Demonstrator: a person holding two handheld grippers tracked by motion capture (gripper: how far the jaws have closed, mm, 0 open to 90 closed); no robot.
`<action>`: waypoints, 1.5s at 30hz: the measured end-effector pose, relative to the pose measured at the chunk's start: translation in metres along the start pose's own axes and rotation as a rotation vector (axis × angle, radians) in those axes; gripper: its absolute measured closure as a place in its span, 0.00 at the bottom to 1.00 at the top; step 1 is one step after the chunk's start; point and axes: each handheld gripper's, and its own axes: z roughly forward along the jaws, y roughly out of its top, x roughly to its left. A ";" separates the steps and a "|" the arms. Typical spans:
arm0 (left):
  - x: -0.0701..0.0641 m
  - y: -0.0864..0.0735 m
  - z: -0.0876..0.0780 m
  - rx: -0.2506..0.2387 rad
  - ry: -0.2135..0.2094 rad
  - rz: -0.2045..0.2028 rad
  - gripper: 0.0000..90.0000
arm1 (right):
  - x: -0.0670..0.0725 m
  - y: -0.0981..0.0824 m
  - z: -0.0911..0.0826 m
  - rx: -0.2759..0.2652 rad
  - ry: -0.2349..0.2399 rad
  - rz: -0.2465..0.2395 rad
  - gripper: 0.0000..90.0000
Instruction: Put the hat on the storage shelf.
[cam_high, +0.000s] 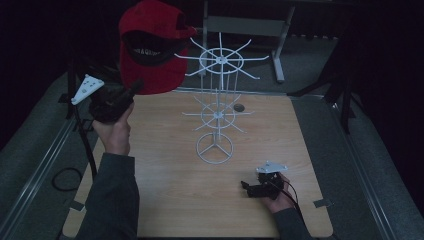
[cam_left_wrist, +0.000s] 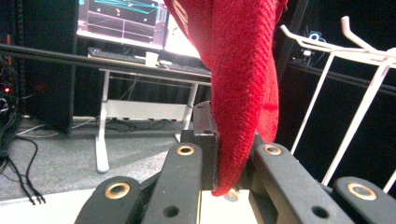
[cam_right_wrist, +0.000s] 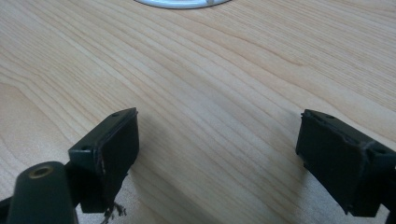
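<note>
From above, your left gripper (cam_high: 134, 89) is up in the air at the left edge of the wooden table (cam_high: 165, 200). Its jaws are pinched on the brim of a red cap (cam_high: 150, 47), so the cap hangs high, just left of the top ring of the white wire rack (cam_high: 218, 107). You can see the dark inside of the cap there, with some letters too small to read.

The left gripper view shows something the high view can't: the cap's cloth (cam_left_wrist: 243, 84) is thick and ribbed, and it is squeezed tight between the two black jaws. A white arm of the rack (cam_left_wrist: 327, 93) stands close on the right. Far behind are a desk (cam_left_wrist: 140, 70) and a lit screen (cam_left_wrist: 126, 18).

Your right gripper (cam_high: 248, 188) lies low on the table, near the right front, well apart from the rack. Its own view shows its flat black jaws spread wide with nothing between them, only smooth pale wood (cam_right_wrist: 219, 93) with wavy grain. A curved bit of the rack's round white base (cam_right_wrist: 182, 3) peeks in at the top.
</note>
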 end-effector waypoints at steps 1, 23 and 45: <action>-0.001 0.000 0.000 -0.001 -0.003 0.001 0.95 | 0.000 0.000 0.000 0.000 0.000 0.000 0.15; 0.009 -0.010 -0.013 0.002 -0.114 -0.032 0.95 | 0.000 0.000 0.000 0.000 0.001 0.000 0.15; 0.025 -0.041 -0.015 0.051 -0.123 -0.027 0.95 | 0.000 0.000 0.000 -0.001 0.000 0.001 0.15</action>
